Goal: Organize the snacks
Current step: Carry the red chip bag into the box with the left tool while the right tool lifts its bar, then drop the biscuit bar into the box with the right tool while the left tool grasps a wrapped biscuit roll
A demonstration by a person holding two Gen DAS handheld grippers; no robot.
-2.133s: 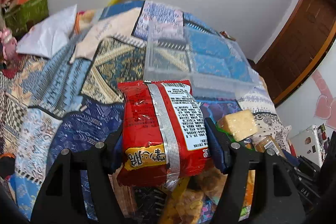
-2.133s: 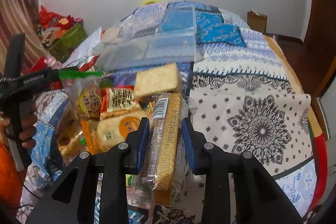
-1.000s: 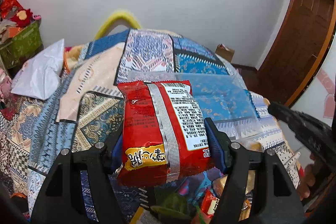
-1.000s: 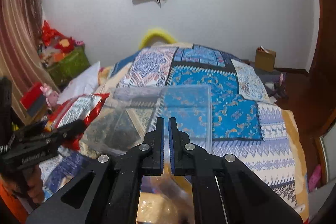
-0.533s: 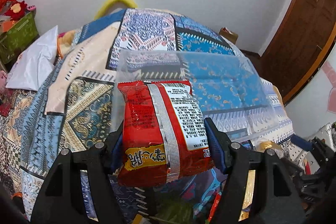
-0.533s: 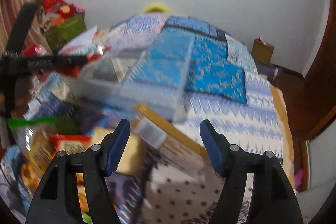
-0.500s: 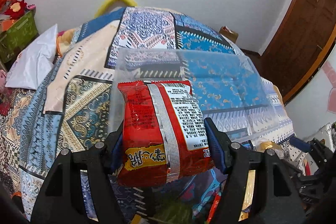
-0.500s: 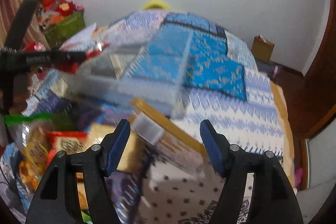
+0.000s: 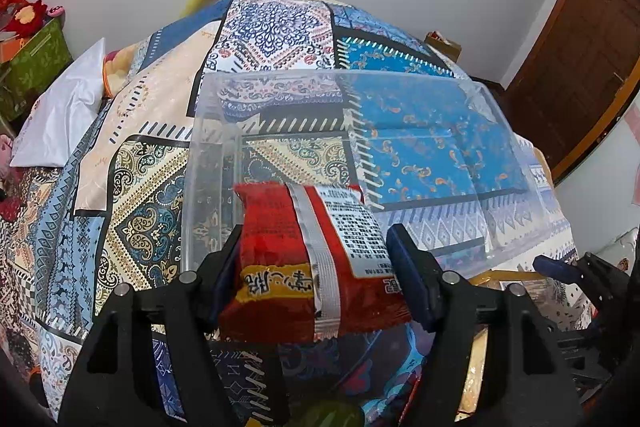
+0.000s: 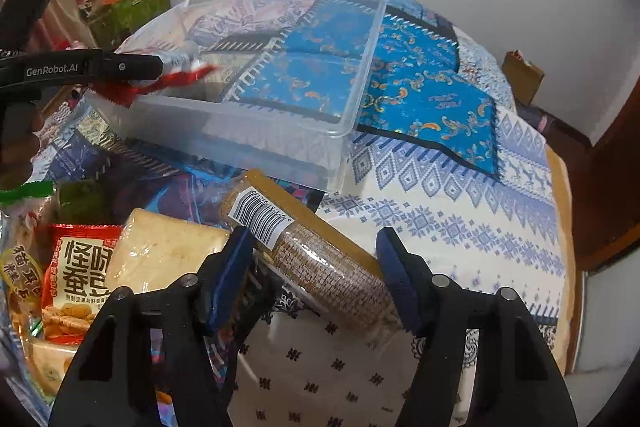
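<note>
Step in hand: a red snack bag [image 9: 308,259] is being dropped off at the clear plastic bin [image 9: 500,131], which lies empty on the patterned quilt [image 9: 152,187] of the bed, mid-frame in the left wrist view. The bag sits between the pads of the left hand-held gripper [image 9: 316,275], its upper end over the bin's near-left corner. The jaws are opening, and the right pad appears just clear of the wrapper, so the bag is judged as being released.

In the right wrist view, a long biscuit pack w/ barcode [image 10: 304,251] lies diagonally at lower centre, between the jaws of the right hand-held gripper [image 10: 316,267]. These are closing but not yet clenched on it; gaps show at both pads.

Next: bag to be let fall inside the bin wall, not across the rim. The biscuit pack lies askew to the jaws, so the grip needs squaring first. Other snacks are piled lower left.
</note>
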